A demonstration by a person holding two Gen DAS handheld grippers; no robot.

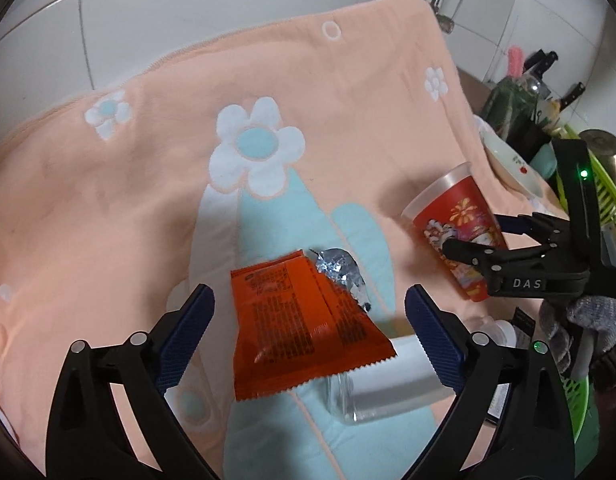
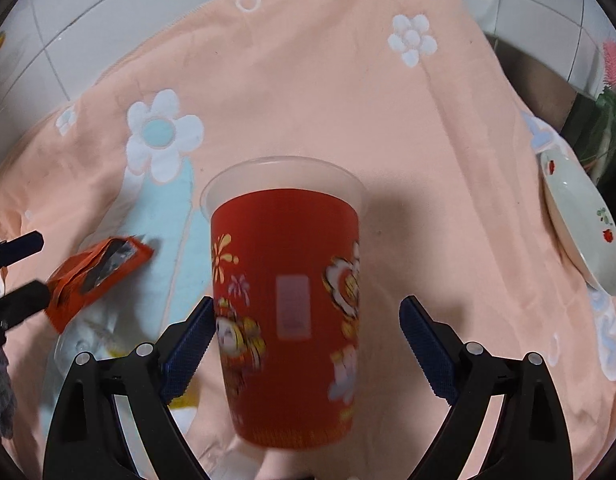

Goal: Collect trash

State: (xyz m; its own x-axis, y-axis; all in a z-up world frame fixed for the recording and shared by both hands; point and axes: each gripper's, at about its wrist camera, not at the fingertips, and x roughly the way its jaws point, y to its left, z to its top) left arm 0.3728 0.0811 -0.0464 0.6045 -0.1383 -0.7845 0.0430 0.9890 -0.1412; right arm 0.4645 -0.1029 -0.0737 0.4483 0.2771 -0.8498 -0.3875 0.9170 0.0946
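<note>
Ribbed blue pads (image 1: 189, 336) of the left gripper (image 1: 310, 338) are seen spread wide at the bottom of the left view, with an orange wrapper (image 1: 303, 328) lying flat between them, untouched. Its edge is serrated, and crinkled silver foil (image 1: 342, 272) shows at its torn upper end. A clear plastic bottle (image 1: 384, 392) lies on its side at lower right, partly under the wrapper. All rests on a soft peach towel (image 1: 147, 200) with white flowers. In the right view, a red printed cup (image 2: 287, 300) with a translucent rim is framed centrally between the wide-spread fingers of the right gripper (image 2: 303, 344); the left pad (image 2: 191, 344) appears to touch it, the other stands apart. Nothing can be made out inside the cup. A white dish (image 2: 580, 224) sits at the right edge.
</note>
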